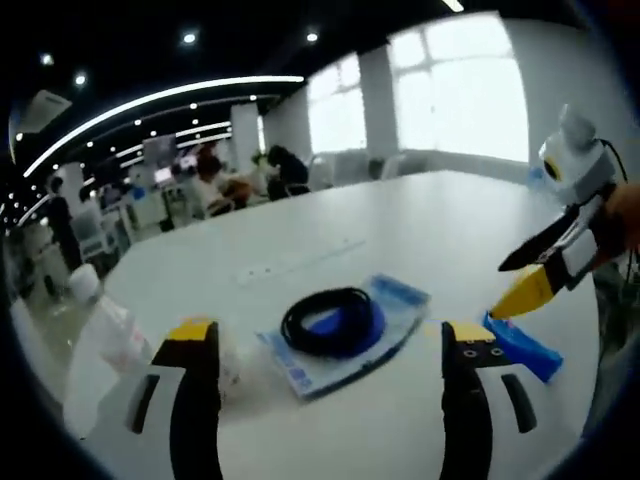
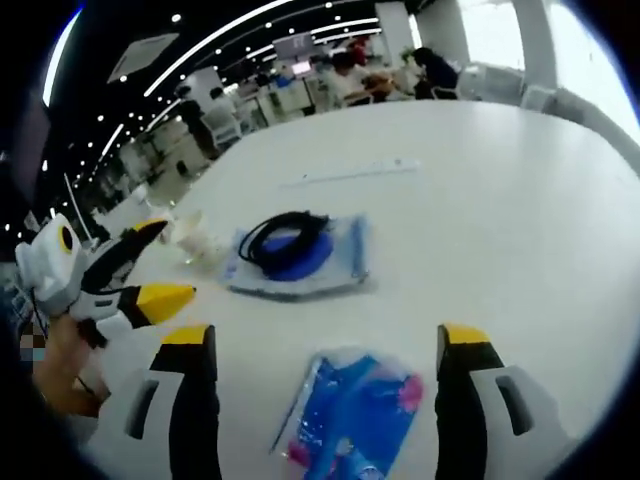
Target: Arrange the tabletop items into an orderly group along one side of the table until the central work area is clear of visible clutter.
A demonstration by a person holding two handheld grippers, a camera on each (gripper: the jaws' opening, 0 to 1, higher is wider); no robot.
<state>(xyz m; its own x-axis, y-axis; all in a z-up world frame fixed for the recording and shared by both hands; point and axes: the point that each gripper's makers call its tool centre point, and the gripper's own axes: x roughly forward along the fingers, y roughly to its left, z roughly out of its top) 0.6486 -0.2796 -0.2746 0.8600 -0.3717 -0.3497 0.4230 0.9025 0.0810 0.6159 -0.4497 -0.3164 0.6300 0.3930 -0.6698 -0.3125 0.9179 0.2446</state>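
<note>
Now both grippers (image 1: 330,345) (image 2: 325,345) hover, fingers (image 1: 195,345) apart, over the white table (image 1: 430,230).

A large white table (image 2: 520,210) with a smooth, rounded top carries 3 small groups of things. Near its middle lies a flat clear plastic packet with blue print (image 1: 345,345) (image 2: 300,262), and a coiled black cable (image 1: 330,320) (image 2: 285,238) rests on top of it; just beside that sits a crumpled clear plastic bag (image 2: 195,240) (image 1: 232,362). Apart from these, nearer the table's edge, lies a blue plastic pouch with a pink patch (image 2: 355,415) (image 1: 520,345), and a long pale strip (image 2: 350,172) (image 1: 300,262) lies flat on the top farther back.
</note>
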